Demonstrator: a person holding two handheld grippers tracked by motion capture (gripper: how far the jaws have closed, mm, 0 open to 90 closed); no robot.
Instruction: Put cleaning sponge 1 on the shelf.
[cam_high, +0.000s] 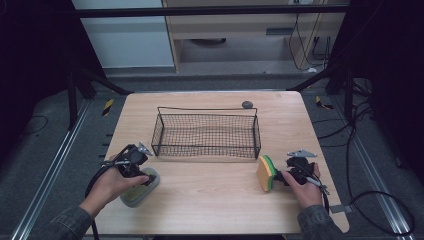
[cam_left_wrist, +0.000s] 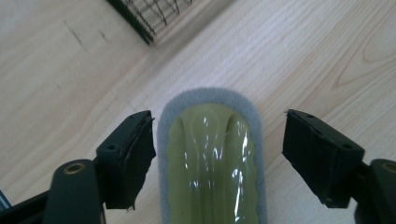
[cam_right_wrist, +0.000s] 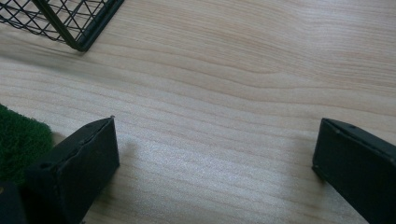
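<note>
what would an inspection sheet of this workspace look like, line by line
surface: light wooden table, bare grain, no spills seen
job's things: grey-rimmed oval sponge with glossy green top lies between the left jaws; yellow-and-green rectangular sponge stands on edge at the right gripper; black wire mesh basket holds nothing
clutter: small dark grey round object behind the basket
grippers: left gripper open around the oval sponge, right pad clear of it; right gripper open over bare wood, green pad just outside one jaw
cables: black cables trail off the right edge onto the floor
surroundings: grey floor, black frame, striped tape marks
</note>
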